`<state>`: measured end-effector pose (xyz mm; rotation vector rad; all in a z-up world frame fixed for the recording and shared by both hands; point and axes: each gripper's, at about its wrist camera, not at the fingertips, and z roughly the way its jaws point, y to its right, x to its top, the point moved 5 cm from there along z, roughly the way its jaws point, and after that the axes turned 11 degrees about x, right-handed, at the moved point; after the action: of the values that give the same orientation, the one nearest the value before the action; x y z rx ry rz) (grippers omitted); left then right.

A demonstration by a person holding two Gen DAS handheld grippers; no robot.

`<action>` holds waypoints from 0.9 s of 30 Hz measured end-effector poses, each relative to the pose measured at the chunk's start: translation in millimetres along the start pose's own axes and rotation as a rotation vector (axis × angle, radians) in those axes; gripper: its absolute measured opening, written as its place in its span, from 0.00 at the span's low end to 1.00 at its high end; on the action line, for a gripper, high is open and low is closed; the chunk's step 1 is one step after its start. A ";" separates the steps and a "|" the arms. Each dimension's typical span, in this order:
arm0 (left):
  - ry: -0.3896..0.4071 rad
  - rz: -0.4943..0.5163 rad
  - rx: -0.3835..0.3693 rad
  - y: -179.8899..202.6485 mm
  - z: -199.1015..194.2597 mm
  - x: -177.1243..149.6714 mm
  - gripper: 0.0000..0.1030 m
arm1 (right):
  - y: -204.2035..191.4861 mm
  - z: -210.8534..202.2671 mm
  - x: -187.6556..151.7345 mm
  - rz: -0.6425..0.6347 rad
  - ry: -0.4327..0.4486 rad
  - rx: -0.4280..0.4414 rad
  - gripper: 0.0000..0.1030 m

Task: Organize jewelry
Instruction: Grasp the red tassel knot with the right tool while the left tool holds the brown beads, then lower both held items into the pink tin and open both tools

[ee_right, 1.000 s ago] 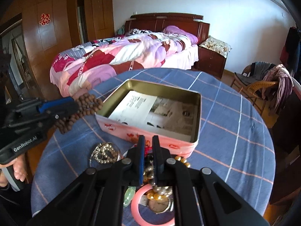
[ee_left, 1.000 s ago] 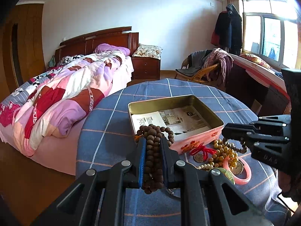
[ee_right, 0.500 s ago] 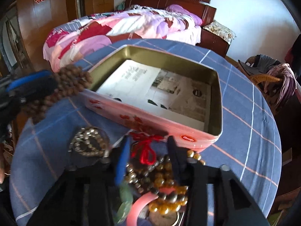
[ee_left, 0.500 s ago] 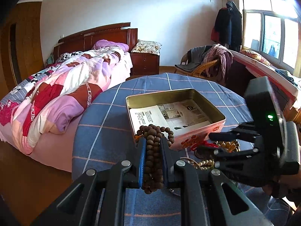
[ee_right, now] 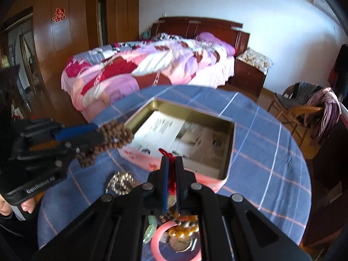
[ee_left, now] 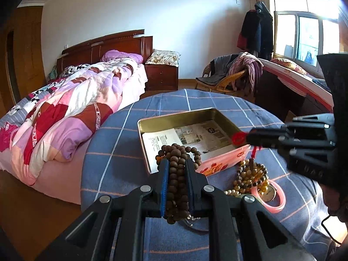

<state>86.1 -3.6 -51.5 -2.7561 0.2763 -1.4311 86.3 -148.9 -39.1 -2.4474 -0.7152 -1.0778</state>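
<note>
My left gripper (ee_left: 176, 162) is shut on a bunch of brown wooden beads (ee_left: 176, 152), held just before the near left corner of the open pink tin (ee_left: 217, 166); it also shows at the left of the right wrist view (ee_right: 95, 134). The tin (ee_right: 139, 155) is gold inside and lined with printed paper. My right gripper (ee_right: 171, 159) has its jaws closing tight on a red knotted cord (ee_right: 166, 153), and the pads pinch it. In the left wrist view the red cord (ee_left: 238, 138) hangs down to the amber bead bracelets (ee_left: 252, 174) beside the tin.
A pink bangle (ee_right: 156, 237), a small watch (ee_right: 179, 243), a green stone piece (ee_right: 150, 228) and a pale bead bracelet (ee_right: 121, 182) lie before the tin. The round table's blue checked cloth (ee_left: 121, 143) ends near a bed (ee_left: 65, 108) and a wicker chair (ee_left: 228, 80).
The right gripper opened over the jewelry pile, dipped down, then shut on the red cord and rose with it. The left gripper kept still with its beads.
</note>
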 end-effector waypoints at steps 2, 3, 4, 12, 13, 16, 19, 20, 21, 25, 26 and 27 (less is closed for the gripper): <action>0.003 0.009 -0.008 0.6 0.1 6.6 0.14 | 5.7 -4.4 7.7 0.013 0.021 0.003 0.07; 0.005 0.013 -0.014 0.7 0.6 10.5 0.14 | 8.3 -6.0 10.9 0.019 0.031 0.004 0.07; 0.007 0.017 -0.018 1.2 1.1 14.4 0.14 | 11.8 -7.1 14.8 0.023 0.040 -0.001 0.07; 0.009 0.071 0.017 2.7 24.5 39.8 0.14 | 32.2 3.1 33.9 0.033 0.049 -0.029 0.07; 0.006 0.076 0.017 3.7 28.3 41.1 0.14 | 34.4 2.5 34.6 0.032 0.050 -0.032 0.07; -0.006 0.081 0.021 4.6 42.3 45.9 0.14 | 41.8 12.8 40.7 0.035 0.042 -0.041 0.07; -0.024 0.088 0.033 2.9 58.7 49.2 0.14 | 46.9 24.3 43.7 0.034 0.032 -0.046 0.07; -0.030 0.094 0.035 3.2 63.9 49.9 0.14 | 48.8 26.5 43.1 0.036 0.028 -0.046 0.07; -0.038 0.099 0.035 3.1 70.0 50.6 0.14 | 51.2 32.1 43.9 0.037 0.020 -0.048 0.07; -0.063 0.120 0.058 0.8 88.8 49.9 0.14 | 59.9 46.3 44.6 0.043 0.002 -0.061 0.07; -0.069 0.120 0.061 0.1 93.8 49.5 0.14 | 62.4 48.7 44.9 0.046 -0.001 -0.065 0.07; -0.073 0.122 0.064 0.0 97.5 48.7 0.14 | 64.4 51.0 44.5 0.049 -0.004 -0.068 0.07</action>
<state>192.8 -17.7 -68.5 -2.6827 0.3820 -1.2855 178.7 -160.9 -46.1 -2.5115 -0.6263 -1.0955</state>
